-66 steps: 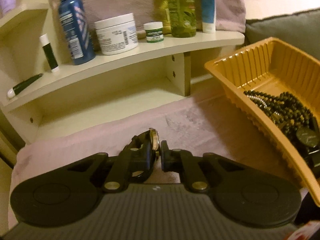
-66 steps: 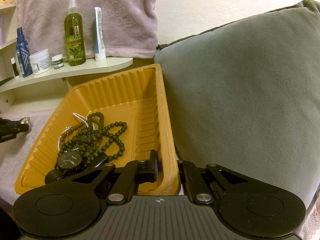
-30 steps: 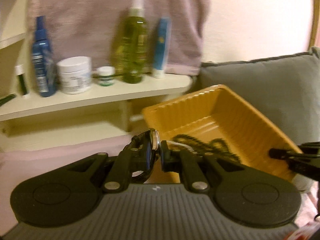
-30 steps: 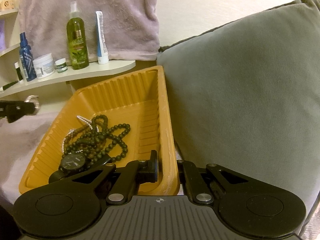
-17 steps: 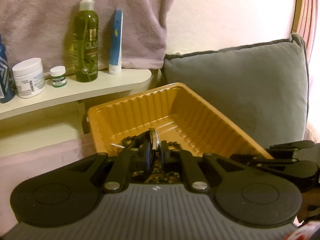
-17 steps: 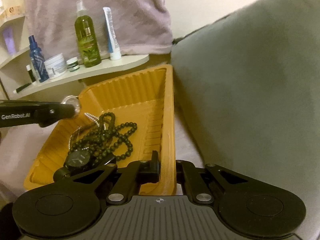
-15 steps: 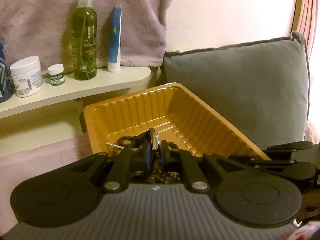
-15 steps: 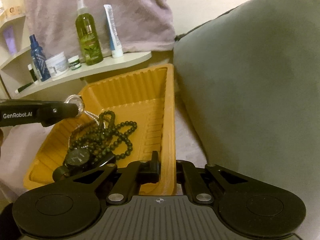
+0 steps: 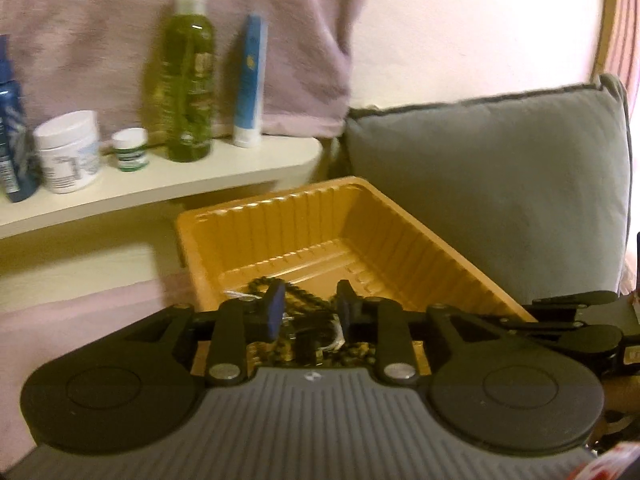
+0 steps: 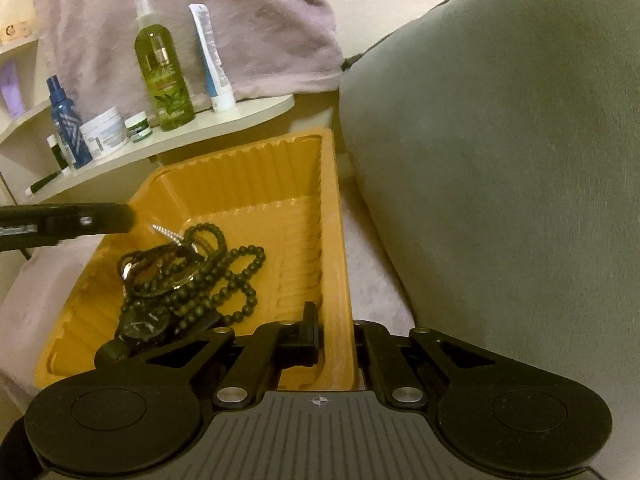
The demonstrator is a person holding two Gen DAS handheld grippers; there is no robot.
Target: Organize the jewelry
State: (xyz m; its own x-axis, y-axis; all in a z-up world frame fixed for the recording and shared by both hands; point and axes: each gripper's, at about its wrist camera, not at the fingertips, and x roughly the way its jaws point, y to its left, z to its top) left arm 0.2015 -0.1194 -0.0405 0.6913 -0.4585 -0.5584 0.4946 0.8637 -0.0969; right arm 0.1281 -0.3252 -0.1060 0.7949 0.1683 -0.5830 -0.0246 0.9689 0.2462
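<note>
Your left tongs have just been opening with the watch dropped into the yellow tray; your right tongs, clamped on its rim, could tip it.

Tray far half bare; cushion crowds right rim, shelf overhangs behind.
</note>
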